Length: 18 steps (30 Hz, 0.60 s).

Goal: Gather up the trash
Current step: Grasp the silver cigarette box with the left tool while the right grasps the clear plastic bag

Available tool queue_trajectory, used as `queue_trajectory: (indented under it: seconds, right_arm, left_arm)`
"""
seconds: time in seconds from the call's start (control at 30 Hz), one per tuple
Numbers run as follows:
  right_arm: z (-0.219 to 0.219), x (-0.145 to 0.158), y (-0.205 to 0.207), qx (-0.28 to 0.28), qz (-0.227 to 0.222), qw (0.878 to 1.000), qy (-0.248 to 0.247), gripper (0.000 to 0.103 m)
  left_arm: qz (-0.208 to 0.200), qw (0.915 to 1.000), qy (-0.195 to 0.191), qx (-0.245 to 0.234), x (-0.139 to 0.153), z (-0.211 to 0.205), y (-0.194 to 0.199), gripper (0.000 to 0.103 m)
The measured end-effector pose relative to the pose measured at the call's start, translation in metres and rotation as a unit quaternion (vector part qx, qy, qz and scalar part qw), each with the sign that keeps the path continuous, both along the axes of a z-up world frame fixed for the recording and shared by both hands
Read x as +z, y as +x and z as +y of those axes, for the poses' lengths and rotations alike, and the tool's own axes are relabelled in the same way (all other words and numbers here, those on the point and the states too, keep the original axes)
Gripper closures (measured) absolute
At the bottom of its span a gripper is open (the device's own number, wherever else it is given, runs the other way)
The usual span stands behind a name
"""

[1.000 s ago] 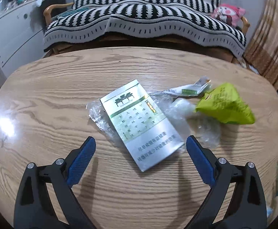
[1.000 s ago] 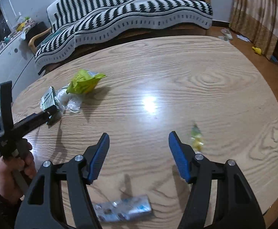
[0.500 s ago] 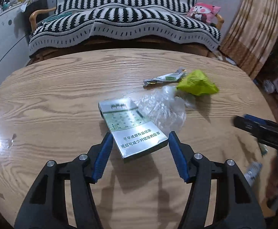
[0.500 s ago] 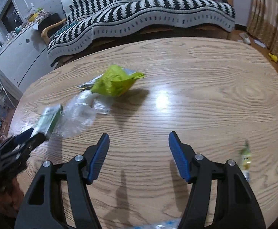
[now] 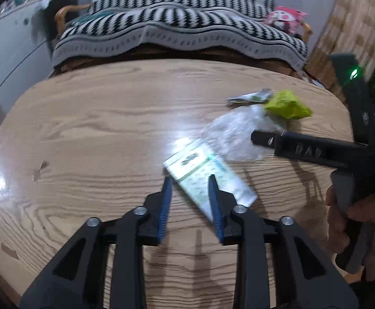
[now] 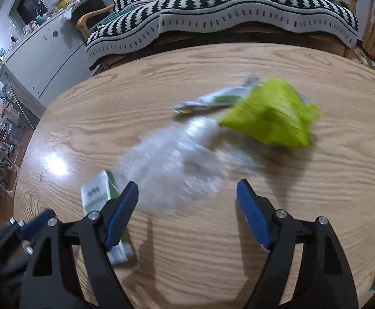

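Left claw: my left gripper (image 5: 190, 193) has just been closing and now pinches the box (image 5: 208, 175) by its near end; the pads sit on either side of it, and as far as the blur lets me judge they press on it
Right claw: my right gripper (image 6: 187, 200) has just been opening and stands spread, nothing between the pads; clear film (image 6: 172, 170) lies on the table just ahead of it
What changed: a second ago the box lay flat on the film with my left jaws wide around it; now it is narrowed on and turned askew, its far end pointing toward the film
What changed, right side: a second ago my right claw looked over the bare table with a blister strip near it; now it faces the heap, with the film and the green bag (image 6: 272, 113) large in view
Meaning for the task: I judge the box is secured, or nearly so, and the right claw is lining up for the film or the bag; neither is taken yet
Where the trash is: box in my left claw, low over the table (image 5: 84, 128); film beside it; green bag beyond the film; a flat wrapper (image 6: 213, 100) behind the bag
Writing: box face is white and green with rows of print, too blurred to read now; half a second ago the near end showed Chinese characters
Bag and wrapper: print too smeared to read
Beyond: striped throw (image 6: 213, 5) over a sofa behind the table
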State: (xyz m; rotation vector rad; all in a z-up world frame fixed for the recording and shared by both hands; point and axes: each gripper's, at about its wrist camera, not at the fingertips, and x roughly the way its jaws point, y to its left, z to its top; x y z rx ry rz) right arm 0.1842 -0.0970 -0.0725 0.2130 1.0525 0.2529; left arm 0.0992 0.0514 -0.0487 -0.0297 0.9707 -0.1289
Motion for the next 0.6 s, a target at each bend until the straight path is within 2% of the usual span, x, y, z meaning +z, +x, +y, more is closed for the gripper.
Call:
queue_trajectory:
  seconds: [0.03, 0.07, 0.2, 0.27, 0.3, 0.33, 0.37, 0.43, 0.6]
  right_arm:
    - [0.005, 0.001, 0.004, -0.004, -0.006, 1.000, -0.005, 0.020]
    - [0.008, 0.001, 0.008, -0.009, -0.009, 1.000, -0.013, 0.019]
    - [0.017, -0.013, 0.023, -0.018, 0.000, 1.000, -0.020, 0.018]
    - [0.024, -0.013, 0.024, -0.016, -0.017, 0.998, -0.065, 0.025]
    - [0.027, -0.013, 0.023, -0.012, -0.025, 0.996, -0.085, 0.042]
    - [0.030, -0.013, 0.021, -0.006, -0.033, 0.995, -0.099, 0.076]
    - [0.029, -0.012, 0.019, 0.007, -0.027, 0.996, -0.088, 0.091]
    - [0.022, -0.009, 0.015, 0.008, -0.018, 0.999, -0.046, 0.093]
    - [-0.004, 0.024, -0.010, -0.008, -0.060, 0.997, -0.037, 0.094]
  left_arm:
    - [0.004, 1.0000, -0.003, 0.005, -0.002, 0.003, 0.002, 0.035]
    - [0.001, 0.9998, -0.004, 0.017, -0.002, 0.006, 0.003, 0.014]
    - [-0.023, 0.9989, 0.012, 0.040, 0.005, 0.014, 0.003, 0.011]
    - [-0.019, 0.9986, 0.008, 0.049, 0.004, 0.016, 0.007, 0.011]
    - [-0.014, 0.9986, 0.006, 0.050, 0.002, 0.016, 0.010, 0.011]
    - [-0.010, 0.9987, 0.006, 0.050, 0.001, 0.015, 0.011, 0.011]
    - [-0.006, 0.9986, 0.007, 0.053, -0.001, 0.014, 0.011, 0.011]
    - [-0.003, 0.9984, 0.004, 0.056, -0.003, 0.013, 0.011, 0.011]
    - [0.006, 0.9977, -0.005, 0.067, -0.007, 0.002, 0.020, 0.010]
